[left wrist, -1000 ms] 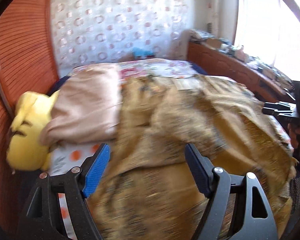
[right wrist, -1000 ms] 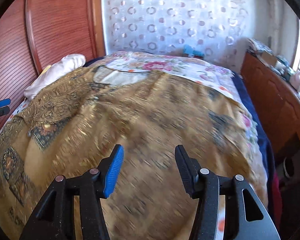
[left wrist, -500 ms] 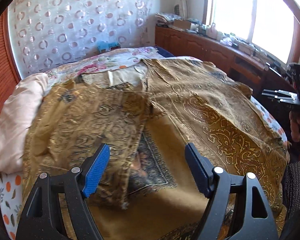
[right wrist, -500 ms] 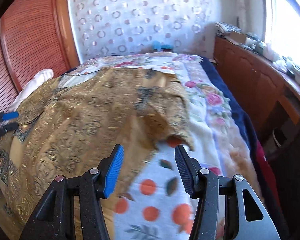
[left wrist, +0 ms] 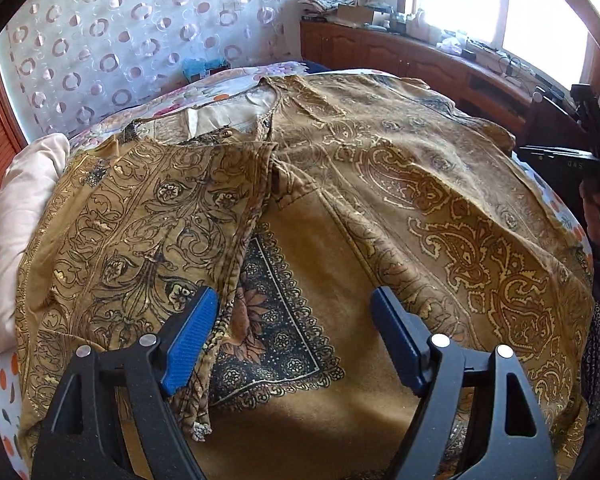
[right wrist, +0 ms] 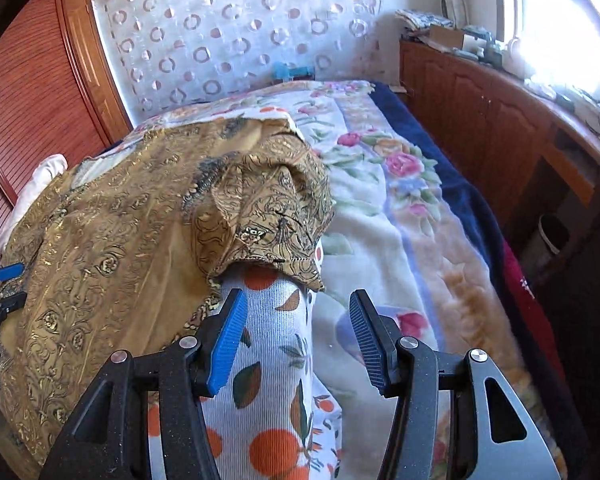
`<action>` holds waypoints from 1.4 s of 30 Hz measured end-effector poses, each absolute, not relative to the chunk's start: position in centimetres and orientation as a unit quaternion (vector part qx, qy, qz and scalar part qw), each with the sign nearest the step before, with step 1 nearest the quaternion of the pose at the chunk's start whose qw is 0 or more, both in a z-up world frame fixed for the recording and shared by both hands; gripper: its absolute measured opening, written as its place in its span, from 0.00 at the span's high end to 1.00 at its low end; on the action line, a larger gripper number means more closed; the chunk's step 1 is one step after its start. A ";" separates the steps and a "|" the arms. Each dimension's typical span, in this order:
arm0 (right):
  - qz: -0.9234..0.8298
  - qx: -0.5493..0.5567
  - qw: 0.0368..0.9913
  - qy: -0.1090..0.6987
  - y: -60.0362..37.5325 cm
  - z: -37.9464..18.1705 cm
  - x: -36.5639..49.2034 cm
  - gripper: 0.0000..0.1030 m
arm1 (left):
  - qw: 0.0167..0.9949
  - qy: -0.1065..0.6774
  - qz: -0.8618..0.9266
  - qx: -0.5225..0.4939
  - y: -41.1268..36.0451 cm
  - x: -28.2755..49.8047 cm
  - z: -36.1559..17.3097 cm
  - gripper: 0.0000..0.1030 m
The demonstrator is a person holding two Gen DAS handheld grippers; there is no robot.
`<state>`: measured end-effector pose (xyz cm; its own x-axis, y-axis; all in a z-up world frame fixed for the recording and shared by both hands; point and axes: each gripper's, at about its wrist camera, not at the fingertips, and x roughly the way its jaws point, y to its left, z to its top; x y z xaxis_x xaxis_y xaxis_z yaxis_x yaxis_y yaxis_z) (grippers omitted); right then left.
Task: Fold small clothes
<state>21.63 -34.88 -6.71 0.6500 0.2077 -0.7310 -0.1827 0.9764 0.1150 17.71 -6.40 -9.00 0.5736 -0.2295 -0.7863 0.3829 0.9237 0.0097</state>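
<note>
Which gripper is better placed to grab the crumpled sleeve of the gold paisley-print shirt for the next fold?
Right. The right gripper is open just short of the shirt's crumpled sleeve. The left gripper hangs open over the shirt's middle.

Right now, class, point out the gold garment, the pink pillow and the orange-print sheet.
gold garment [left wrist: 440, 200], left wrist view, paisley panel.
pink pillow [left wrist: 16, 216], left wrist view, its side.
orange-print sheet [right wrist: 276, 360], right wrist view, strip between the fingers.

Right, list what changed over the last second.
Both views swung right: the left gripper left the pink pillow side for the golden garment's middle; the right gripper reached its bunched edge over the orange-print sheet. Both stayed open, holding nothing; garment unmoved.
</note>
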 end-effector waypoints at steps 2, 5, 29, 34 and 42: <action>0.109 0.015 0.906 0.409 -35.0 -6.7 22.1 0.46 | 0.882 0.428 -0.174 0.088 -6.3 17.7 -9.0 0.22; 0.113 0.024 0.905 0.409 -35.2 -6.5 22.6 0.46 | 0.882 0.428 -0.174 0.089 -6.4 17.7 -9.0 0.22; 0.211 -0.079 0.929 0.293 -27.4 -0.6 17.0 0.98 | 0.882 0.429 -0.174 0.088 -6.4 17.7 -9.0 0.22; 0.151 -0.047 0.935 0.318 -30.7 -2.1 18.2 0.89 | 0.882 0.429 -0.174 0.088 -6.4 17.7 -9.0 0.22; 0.086 -0.012 0.923 0.374 -33.3 -5.1 20.6 0.56 | 0.882 0.429 -0.174 0.088 -6.4 17.7 -9.0 0.22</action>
